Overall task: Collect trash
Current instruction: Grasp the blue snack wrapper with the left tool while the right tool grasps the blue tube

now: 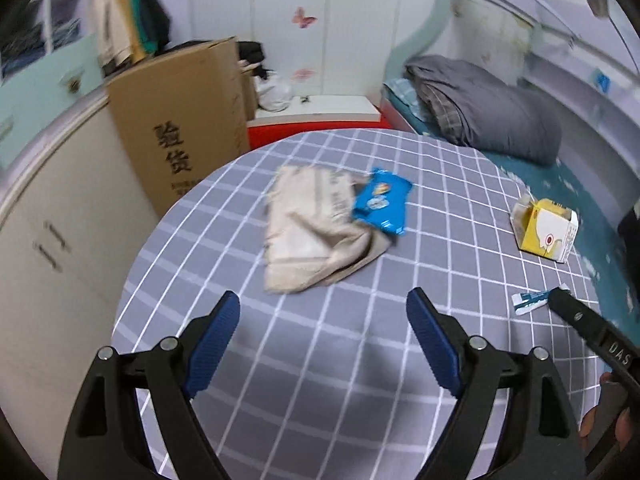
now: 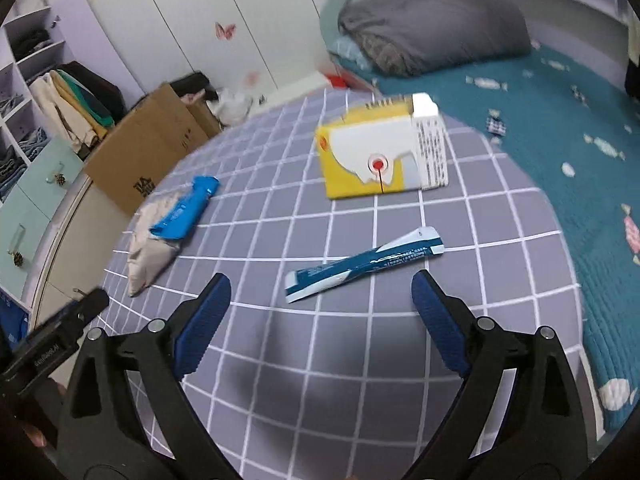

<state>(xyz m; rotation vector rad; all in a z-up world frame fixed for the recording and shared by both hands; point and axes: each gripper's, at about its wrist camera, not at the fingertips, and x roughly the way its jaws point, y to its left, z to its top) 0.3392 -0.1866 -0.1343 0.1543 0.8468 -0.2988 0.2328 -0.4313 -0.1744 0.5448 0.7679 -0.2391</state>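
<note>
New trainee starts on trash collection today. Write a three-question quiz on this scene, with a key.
1. True or false: the left gripper holds the blue wrapper.
2. Which item lies nearest the right gripper? A) yellow carton B) long teal sachet C) beige bag
3. What does the blue wrapper partly rest on?

Key: 1. False, both grippers are open and empty. 2. B. 3. The beige bag.

Checked grey table carries cloth, blue wrapper, yellow carton, sachet.
</note>
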